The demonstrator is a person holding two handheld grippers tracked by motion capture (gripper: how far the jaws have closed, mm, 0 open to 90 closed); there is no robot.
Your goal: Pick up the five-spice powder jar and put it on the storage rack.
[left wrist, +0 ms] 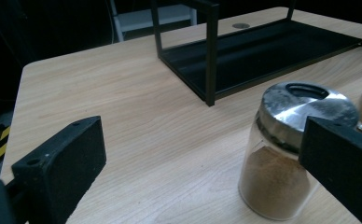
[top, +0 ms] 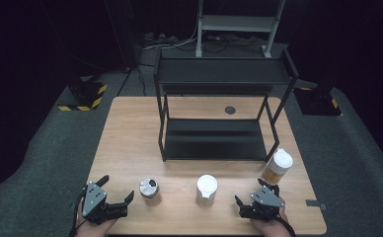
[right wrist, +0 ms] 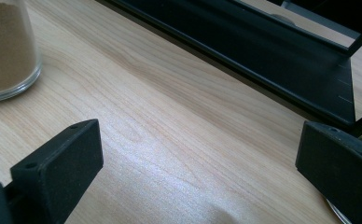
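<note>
Resting near the table edge, left gripper [top: 116, 191] and right gripper [top: 256, 191] both gaped wide, empty; right jaw partly hid metal-lidded jar [left wrist: 281, 154].

On my table [top: 130, 128] the two-tier rack [top: 219, 116] stands toward the far side, centred. Before it, three jars sit in a row: the metal-lidded jar [top: 150, 190] left, the middle jar [top: 207, 189] beside it, the third jar [top: 278, 166] right (just off the rack's near right leg). My left gripper [top: 116, 193] rests left of the first jar; my right gripper [top: 251, 193] sits between the other two, nearer me.
</note>
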